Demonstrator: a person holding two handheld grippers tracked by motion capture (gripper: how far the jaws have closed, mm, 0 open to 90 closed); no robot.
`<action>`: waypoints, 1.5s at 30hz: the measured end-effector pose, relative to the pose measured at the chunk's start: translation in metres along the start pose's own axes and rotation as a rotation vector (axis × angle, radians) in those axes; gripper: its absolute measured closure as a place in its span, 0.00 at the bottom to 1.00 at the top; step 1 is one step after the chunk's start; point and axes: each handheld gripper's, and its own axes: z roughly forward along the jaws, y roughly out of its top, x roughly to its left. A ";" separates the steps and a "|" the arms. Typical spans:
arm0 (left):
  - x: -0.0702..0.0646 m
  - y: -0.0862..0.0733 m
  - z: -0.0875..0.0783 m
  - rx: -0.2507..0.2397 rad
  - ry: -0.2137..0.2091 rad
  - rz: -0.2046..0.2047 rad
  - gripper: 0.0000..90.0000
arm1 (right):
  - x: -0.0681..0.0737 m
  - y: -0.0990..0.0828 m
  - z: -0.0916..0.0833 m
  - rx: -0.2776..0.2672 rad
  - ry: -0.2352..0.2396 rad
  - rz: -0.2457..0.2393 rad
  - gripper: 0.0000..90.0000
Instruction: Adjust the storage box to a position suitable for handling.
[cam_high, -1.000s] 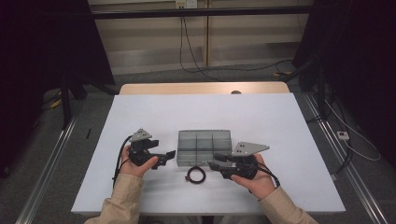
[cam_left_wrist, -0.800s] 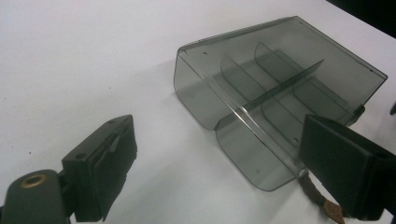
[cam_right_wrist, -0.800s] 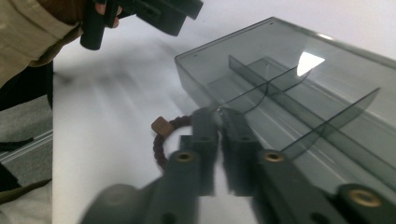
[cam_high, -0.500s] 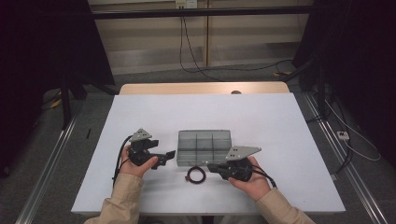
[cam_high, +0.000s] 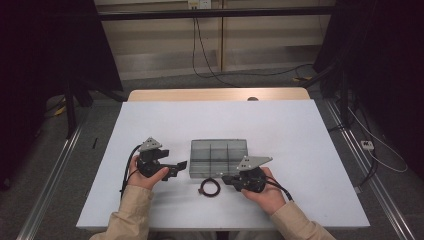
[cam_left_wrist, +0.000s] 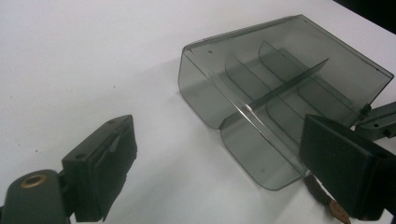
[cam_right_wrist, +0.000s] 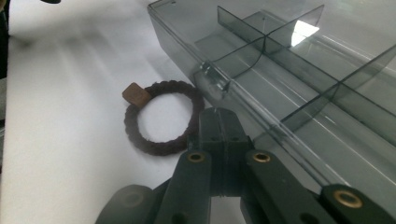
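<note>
Brown hair tie (cam_right_wrist: 161, 116) by box (cam_right_wrist: 299, 65); R tongs (cam_right_wrist: 218, 116) closed.

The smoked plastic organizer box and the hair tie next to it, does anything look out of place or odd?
Nothing damaged or spilled. The box sits square on the table, its compartments empty. The braided hair tie lies flat outside it, by the near wall, just ahead of the shut right claw.
</note>
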 end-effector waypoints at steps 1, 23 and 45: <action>0.000 0.000 0.000 0.004 0.001 0.001 0.13 | 0.000 0.000 0.001 -0.001 0.000 0.001 1.00; 0.005 -0.001 0.009 0.020 -0.037 0.007 0.11 | 0.004 0.026 -0.015 -0.162 -0.031 -0.049 1.00; 0.001 0.024 0.036 -0.031 -0.008 0.047 0.18 | 0.000 0.027 -0.031 -0.215 -0.083 -0.043 0.83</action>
